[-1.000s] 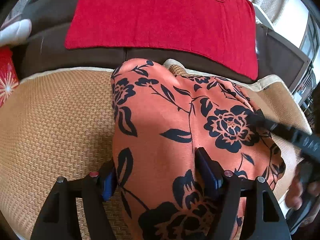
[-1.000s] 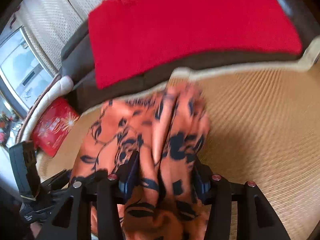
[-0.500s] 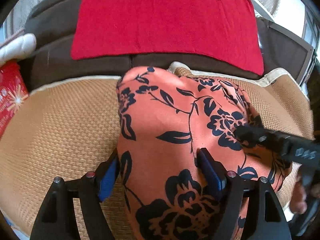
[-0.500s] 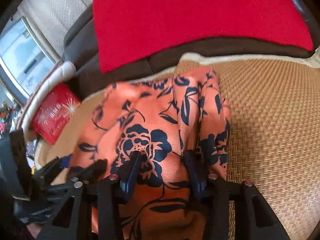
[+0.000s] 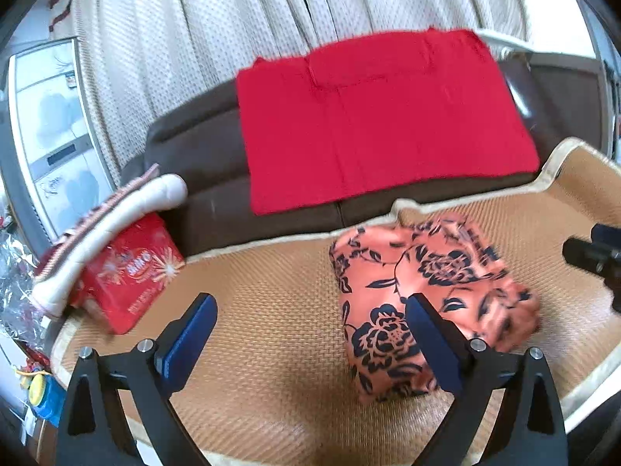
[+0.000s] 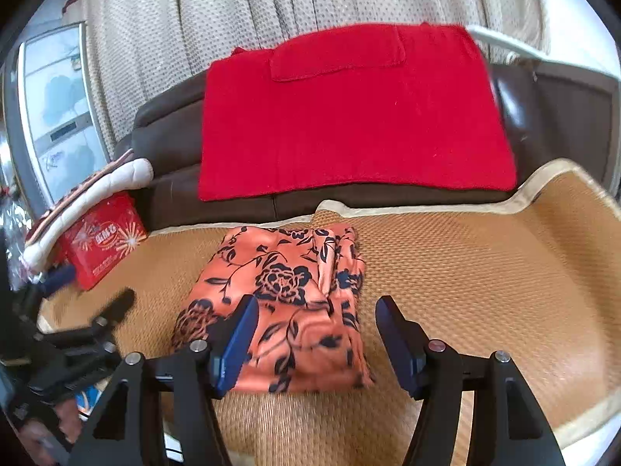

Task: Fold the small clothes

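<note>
1. The left hand-held gripper (image 5: 310,334) is nearest in its own view; its jaws stand wide and are opening, with only bare mat between the blue pads (image 5: 186,343). Nothing is gripped.
2. The right hand-held gripper (image 6: 314,334) is also opening, its jaws at a middling spread. The near end of the garment shows between them in the picture, but the pads do not press on it.
3. The folded garment (image 6: 287,303) lies flat on the woven straw mat (image 6: 485,291), free of both tools. It is an orange-salmon cloth printed with dark navy roses, leaves and stems, folded into a compact, roughly rectangular bundle. Along its right side a narrower pleated layer overlaps the main panel.
4. To the left, at the mat's edge, sits a red box (image 6: 103,240) with a white starburst print, and a white rolled cloth (image 6: 89,190) rests on top of it.
5. Behind the mat rises the dark brown sofa back (image 6: 167,143), draped with a red towel (image 6: 349,116).
6. Farthest off hangs a cream curtain (image 6: 271,0).
</note>
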Demonstrator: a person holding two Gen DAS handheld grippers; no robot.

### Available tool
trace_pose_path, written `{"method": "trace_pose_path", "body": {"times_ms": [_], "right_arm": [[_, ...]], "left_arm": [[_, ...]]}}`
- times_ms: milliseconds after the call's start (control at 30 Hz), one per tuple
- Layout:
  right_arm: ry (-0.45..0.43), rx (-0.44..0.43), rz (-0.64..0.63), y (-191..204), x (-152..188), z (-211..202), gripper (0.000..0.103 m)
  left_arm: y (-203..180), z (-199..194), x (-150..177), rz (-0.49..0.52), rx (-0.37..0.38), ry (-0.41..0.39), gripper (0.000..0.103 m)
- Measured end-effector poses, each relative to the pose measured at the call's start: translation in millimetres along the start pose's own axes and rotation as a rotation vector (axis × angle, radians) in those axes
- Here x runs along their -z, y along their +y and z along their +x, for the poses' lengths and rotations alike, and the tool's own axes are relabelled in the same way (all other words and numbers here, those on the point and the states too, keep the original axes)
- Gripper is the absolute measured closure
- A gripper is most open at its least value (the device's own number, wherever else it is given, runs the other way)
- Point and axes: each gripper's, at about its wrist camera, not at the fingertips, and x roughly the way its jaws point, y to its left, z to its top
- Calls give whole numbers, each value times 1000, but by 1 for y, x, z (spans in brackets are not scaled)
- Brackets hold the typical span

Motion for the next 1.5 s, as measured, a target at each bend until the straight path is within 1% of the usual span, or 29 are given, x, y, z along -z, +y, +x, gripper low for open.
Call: {"method": "trace_pose_path", "body": {"times_ms": [100, 167, 300, 367, 433, 533, 700, 900, 1100, 1267, 1500], "right_arm": [[-21, 36, -41, 9, 0, -36, 35], [-39, 39, -57, 14, -4, -63, 32], [-75, 34, -85, 30, -14, -109, 31], [-88, 37, -97, 38, -19, -127, 30], [-97, 38, -104, 46, -23, -144, 27], [-101, 32, -111, 58, -26, -166, 27], [-92, 28, -138, 75, -24, -183, 27], [-85, 12, -128, 84, -24, -192, 27], [-117, 9, -134, 94, -29, -209, 27], [-142, 8, -135, 98, -32, -222, 27], [-161, 8, -139, 100, -33, -236, 27]], "left_arm": [[12, -32, -10, -31, -20, -26, 5], [23, -57, -14, -50, -31, -43, 3], [41, -96, -27, -91, -77, -90, 2], [49, -111, -32, -104, -88, -107, 1], [57, -130, -38, -117, -102, -125, 1], [67, -155, -44, -141, -121, -154, 1], [81, -181, -51, -183, -129, -172, 1], [98, -200, -56, -222, -160, -186, 1], [112, -210, -56, -242, -172, -189, 1], [117, -226, -55, -248, -185, -214, 1], [122, -246, -54, -259, -171, -242, 1]]}}
